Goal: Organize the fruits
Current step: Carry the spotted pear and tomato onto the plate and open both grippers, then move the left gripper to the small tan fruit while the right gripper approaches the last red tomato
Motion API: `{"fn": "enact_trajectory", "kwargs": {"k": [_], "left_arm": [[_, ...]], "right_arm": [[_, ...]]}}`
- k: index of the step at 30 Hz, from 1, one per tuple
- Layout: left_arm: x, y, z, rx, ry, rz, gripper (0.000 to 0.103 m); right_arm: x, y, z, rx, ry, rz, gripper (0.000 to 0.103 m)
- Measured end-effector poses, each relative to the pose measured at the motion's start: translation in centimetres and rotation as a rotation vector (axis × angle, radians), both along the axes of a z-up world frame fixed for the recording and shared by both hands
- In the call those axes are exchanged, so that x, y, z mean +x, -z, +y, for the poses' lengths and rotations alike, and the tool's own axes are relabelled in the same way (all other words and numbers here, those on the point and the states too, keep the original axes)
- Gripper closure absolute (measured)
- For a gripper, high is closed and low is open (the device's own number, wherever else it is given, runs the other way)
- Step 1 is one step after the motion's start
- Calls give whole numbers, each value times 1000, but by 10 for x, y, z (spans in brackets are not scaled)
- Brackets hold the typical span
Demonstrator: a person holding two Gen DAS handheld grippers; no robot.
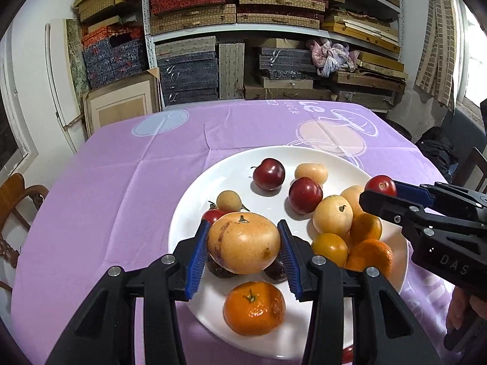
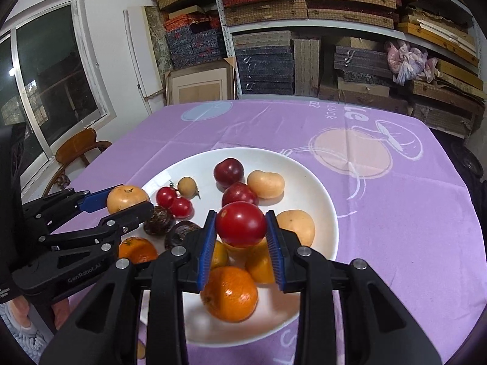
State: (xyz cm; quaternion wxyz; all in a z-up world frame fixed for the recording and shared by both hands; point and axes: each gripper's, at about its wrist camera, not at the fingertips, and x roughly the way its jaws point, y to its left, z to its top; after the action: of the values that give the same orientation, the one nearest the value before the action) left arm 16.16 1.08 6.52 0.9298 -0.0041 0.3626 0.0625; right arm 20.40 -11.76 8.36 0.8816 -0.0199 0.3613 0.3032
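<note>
A large yellow-orange round fruit (image 1: 243, 245) is clamped between the blue pads of my left gripper (image 1: 244, 243), above the near left part of a white plate (image 1: 225, 170). My right gripper (image 2: 241, 228) is shut on a small red tomato (image 2: 240, 223) over the plate's (image 2: 316, 179) near side. In the left wrist view the right gripper (image 1: 379, 193) comes in from the right with the tomato (image 1: 380, 184). On the plate lie dark red plums (image 1: 269, 173), pale yellow fruits (image 1: 333, 214), oranges (image 1: 254, 307), small tomatoes (image 2: 166, 196) and dark wrinkled fruits (image 2: 158, 219).
The plate stands on a purple printed tablecloth (image 1: 121, 182). Behind the table are shelves stacked with boxes (image 1: 274, 15). A wooden chair (image 2: 79, 149) stands at the table's left side, below a window (image 2: 54, 67). A person's hand (image 1: 462, 307) shows at the lower right.
</note>
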Motion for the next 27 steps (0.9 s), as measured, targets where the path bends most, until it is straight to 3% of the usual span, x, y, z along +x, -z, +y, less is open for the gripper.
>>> {"fn": "enact_trajectory", "kwargs": {"k": [8,9,11,13,17,21,23,25,27], "left_arm": [[24,24,2,-27,9,59,56],[24,25,1,-18,7,58,54],[23,24,0,-1,2,49,38],[18,18,2,6,-10,31,34],[-3,-2,14,-34,-43,-1,28],[-42,-18,16,-18,-44,-14,25],[-66,-16,10,-2,-27,-7,17],[-90,-7,-2,15,4,8,16],[-109,6,-15,29,33,32,16]], "right_arm": [[27,20,8,-53,3,18,71],[29,22,8,-53,4,21,70],[29,22,7,-48,6,25,66],[27,18,4,-45,11,15,60],[0,-8,-9,-51,-1,-47,58],[-45,-37,-36,1,-2,-117,38],[-72,-41,-52,27,-6,-143,26],[-98,-38,-66,46,18,-166,14],[-120,-31,-80,87,34,-171,13]]}}
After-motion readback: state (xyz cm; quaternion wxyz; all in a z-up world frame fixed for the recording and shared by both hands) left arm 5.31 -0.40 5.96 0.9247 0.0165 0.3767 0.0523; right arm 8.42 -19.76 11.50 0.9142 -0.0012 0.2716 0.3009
